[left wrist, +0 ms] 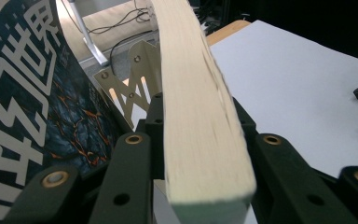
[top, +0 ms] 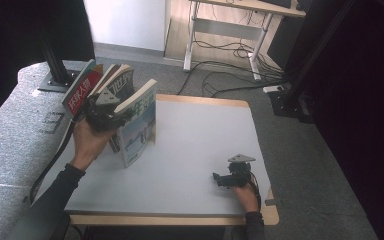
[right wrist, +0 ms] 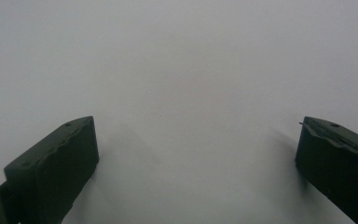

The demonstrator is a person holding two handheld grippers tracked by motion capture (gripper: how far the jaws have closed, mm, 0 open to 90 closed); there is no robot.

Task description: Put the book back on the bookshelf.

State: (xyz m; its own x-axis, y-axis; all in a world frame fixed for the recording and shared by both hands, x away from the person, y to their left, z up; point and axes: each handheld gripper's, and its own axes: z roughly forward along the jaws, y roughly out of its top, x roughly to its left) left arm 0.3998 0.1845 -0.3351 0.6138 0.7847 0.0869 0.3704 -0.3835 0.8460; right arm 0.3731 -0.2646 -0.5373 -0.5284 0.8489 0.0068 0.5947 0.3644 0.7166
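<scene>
Between left tool [left wrist: 200, 154] jaws — pale-covered book [top: 139, 122] upright.

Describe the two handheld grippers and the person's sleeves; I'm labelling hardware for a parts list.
Both are black. The left gripper and the right gripper each carry a grey three-cornered plate on top. The left gripper view shows brass-coloured rivets in black linkage bars. The right gripper's fingers are blocky, matt dark, with a wavy top edge. A black cable trails from each. The sleeves are dark.
</scene>
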